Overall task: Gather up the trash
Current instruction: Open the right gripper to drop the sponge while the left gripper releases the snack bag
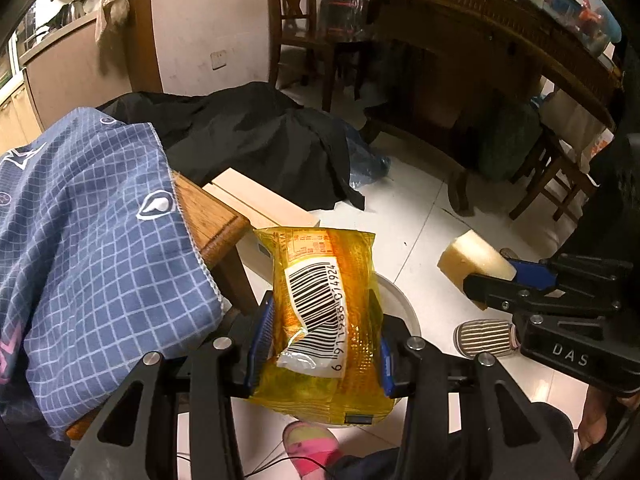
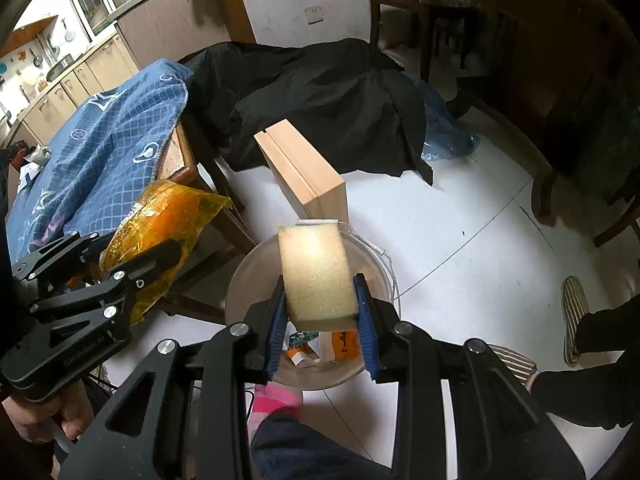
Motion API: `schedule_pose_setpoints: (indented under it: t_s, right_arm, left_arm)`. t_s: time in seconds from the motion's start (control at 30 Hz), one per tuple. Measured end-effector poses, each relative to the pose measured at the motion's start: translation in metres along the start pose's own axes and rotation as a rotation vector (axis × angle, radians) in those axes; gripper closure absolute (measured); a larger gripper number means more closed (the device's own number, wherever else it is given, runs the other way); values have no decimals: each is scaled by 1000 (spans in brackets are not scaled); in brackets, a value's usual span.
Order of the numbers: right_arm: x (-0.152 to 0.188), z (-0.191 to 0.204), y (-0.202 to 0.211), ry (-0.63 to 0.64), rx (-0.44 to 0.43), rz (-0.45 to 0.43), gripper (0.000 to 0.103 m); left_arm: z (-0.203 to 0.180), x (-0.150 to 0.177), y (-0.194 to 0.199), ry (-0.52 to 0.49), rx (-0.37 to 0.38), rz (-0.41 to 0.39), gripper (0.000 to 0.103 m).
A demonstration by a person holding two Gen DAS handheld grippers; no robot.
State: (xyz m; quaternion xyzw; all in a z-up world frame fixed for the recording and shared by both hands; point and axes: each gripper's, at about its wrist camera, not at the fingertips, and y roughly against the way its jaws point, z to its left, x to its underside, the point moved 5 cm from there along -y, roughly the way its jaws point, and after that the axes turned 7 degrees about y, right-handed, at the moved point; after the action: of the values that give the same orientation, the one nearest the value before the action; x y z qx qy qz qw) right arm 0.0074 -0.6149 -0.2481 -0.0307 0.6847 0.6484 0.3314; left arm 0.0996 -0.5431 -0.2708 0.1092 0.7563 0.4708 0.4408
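The left gripper [image 1: 320, 344] pinched a yellow wrapper [image 1: 324, 320] above the bin [image 2: 248, 276]. The right gripper [image 2: 320, 320] pinched a sponge [image 2: 316, 272] over it too.

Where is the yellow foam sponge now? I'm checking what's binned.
Yellow foam sponge: centre of the right wrist view, clamped in the right tongs above the white bin.

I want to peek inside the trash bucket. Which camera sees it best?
The right wrist view: the white bucket sits open below the sponge, scraps visible inside. The left wrist view shows only its rim behind the yellow wrapper.
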Motion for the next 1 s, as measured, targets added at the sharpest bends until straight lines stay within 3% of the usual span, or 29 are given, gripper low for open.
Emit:
schedule_pose_setpoints:
  t_s: [1.0]
  right_arm:
    - [6,-1,-8,1,-6,20,72]
  left_arm:
    - [-1,5,-14,-4,-26,24,59]
